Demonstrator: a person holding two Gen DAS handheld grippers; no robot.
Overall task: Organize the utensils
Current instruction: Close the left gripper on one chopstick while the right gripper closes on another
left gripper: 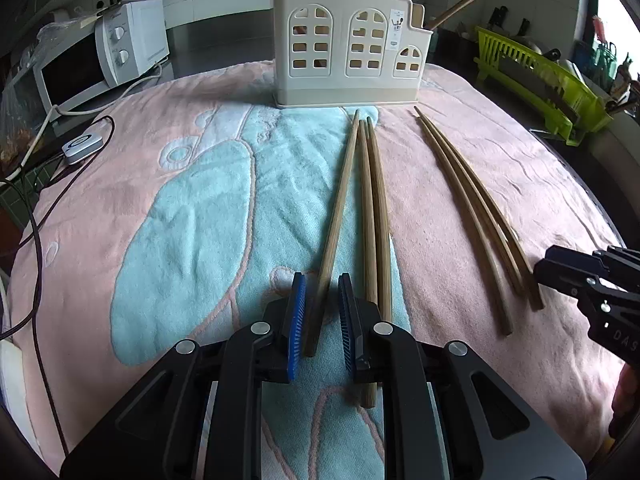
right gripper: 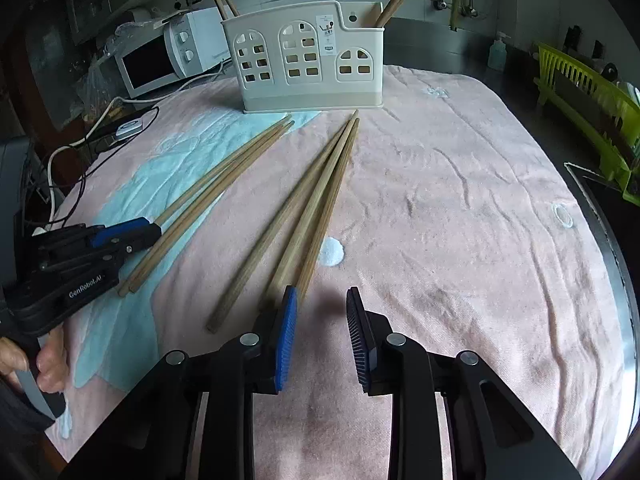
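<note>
A single chopstick (left gripper: pixel 334 236) is straddled by the left gripper (left gripper: pixel 322 312), fingers narrowed but not pressing. Two chopstick groups are spread on the towel-covered worktop (right gripper: pixel 460 220) before the utensil holder (right gripper: pixel 308 56). The right gripper (right gripper: pixel 322 334) is held parted, empty.

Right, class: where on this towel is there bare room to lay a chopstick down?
Free: the pink stretch right of the right chopstick group, out to the towel edge by the green rack; and the blue patch left of the left chopstick group. Crowded: the middle, from the holder to both sets of jaws.
</note>
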